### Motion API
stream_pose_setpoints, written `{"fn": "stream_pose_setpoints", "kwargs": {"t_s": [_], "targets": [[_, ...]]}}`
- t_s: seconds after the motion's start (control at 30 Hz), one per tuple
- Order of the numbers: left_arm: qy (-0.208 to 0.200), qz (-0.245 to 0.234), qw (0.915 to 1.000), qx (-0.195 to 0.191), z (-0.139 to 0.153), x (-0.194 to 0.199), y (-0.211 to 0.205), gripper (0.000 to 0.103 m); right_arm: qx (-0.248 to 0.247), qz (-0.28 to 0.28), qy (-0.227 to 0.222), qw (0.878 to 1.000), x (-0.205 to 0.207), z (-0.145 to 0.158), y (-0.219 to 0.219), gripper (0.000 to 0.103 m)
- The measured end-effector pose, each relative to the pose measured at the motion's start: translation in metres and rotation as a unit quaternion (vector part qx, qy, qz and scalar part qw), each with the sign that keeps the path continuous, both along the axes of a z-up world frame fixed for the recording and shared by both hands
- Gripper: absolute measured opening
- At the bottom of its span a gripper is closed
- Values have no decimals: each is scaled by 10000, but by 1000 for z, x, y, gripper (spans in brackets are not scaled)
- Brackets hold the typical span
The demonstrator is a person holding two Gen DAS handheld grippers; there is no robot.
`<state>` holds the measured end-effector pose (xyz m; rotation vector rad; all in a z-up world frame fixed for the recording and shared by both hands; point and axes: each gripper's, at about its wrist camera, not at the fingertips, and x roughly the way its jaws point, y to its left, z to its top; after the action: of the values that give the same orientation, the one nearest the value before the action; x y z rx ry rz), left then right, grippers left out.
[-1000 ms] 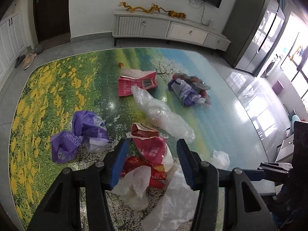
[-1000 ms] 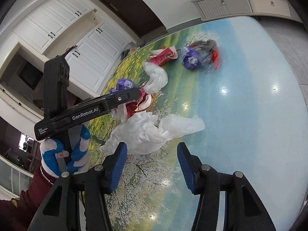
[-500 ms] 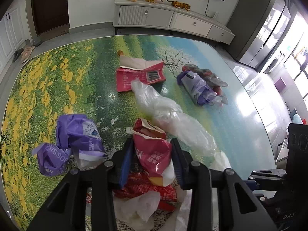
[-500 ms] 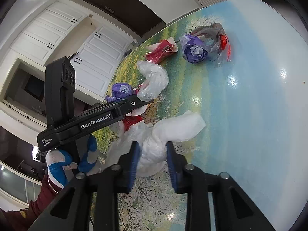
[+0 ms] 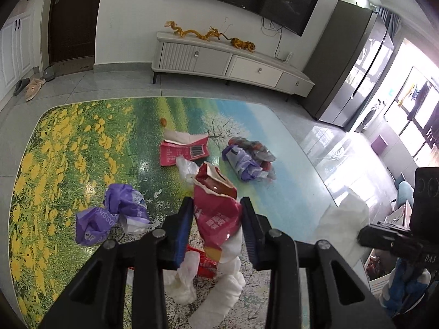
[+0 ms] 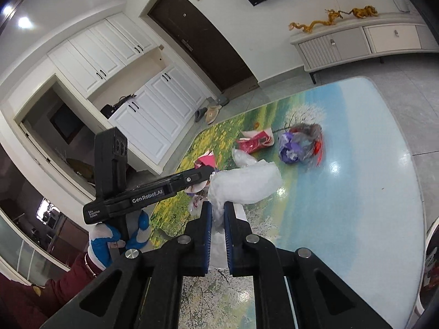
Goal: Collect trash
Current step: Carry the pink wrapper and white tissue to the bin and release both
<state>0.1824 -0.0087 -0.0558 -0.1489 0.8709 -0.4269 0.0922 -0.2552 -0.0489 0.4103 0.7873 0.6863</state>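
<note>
Left wrist view: left gripper (image 5: 216,227) has its blue pads either side of a torn red snack bag (image 5: 216,205), jaws closing w/ the bag pinched between them; the bag's ripped mouth sticks up past the fingertips. White plastic (image 5: 227,279) hangs below the bag, trailing down toward the table. Under it, more red wrapper (image 5: 201,260) lies on the table.

On the landscape-print tabletop (image 5: 68,142) the rest of the trash is scattered: crumpled purple bag (image 5: 109,216) to the left, near the gripper; flat red packet w/ barcode (image 5: 185,150) further back; clear plastic bag (image 5: 186,168) just in front of that packet; purple-and-clear bundle w/ red bits (image 5: 248,159) to the right of the packet, well apart from the purple bag. Small orange scrap (image 5: 163,121) sits alone beyond the packet.

Right wrist view: right gripper (image 6: 218,219) is pressed together on a white plastic bag (image 6: 247,183), thin plastic nipped between the pads, the bag ballooning out above the fingertips and clear of the table. In the left view the same bag (image 5: 343,227) shows at the right edge beside the right gripper's black body.

Left gripper (image 6: 203,175) crosses the right view from the left, held by a hand in a blue-and-white glove (image 6: 109,241), dark red sleeve (image 6: 55,285) below. Red packet (image 6: 253,142) and purple bundle (image 6: 299,145) lie on the far part of the table.
</note>
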Motion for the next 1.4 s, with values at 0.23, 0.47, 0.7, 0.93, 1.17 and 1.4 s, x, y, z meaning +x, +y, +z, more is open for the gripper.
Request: {"fn": "stream_pose_setpoints", "kwargs": {"t_s": [0.23, 0.47, 0.7, 0.93, 1.17, 1.4], "targets": [[-253, -387, 9985, -283, 31, -18, -24, 32, -97, -811, -387, 9959, -22, 30, -58, 9], [-259, -1253, 9911, -354, 40, -25, -114, 32, -218, -2011, -388, 9786, -47, 34, -145, 9], [34, -2208, 9744, -410, 28, -20, -236, 32, -958, -3410, -47, 9351, -63, 10, -233, 9], [609, -2752, 9589, -338, -3, -10, -361, 35, -1132, -4048, 576, 9055, -55, -41, -301, 10], [1242, -2797, 9509, -467, -48, 12, -422, 47, -1225, -4152, 1037, 8955, -31, -87, -334, 13], [1262, -2710, 9528, -525, -50, 19, -414, 51, -1149, -4268, 1208, 8888, -36, -101, -346, 26]]}}
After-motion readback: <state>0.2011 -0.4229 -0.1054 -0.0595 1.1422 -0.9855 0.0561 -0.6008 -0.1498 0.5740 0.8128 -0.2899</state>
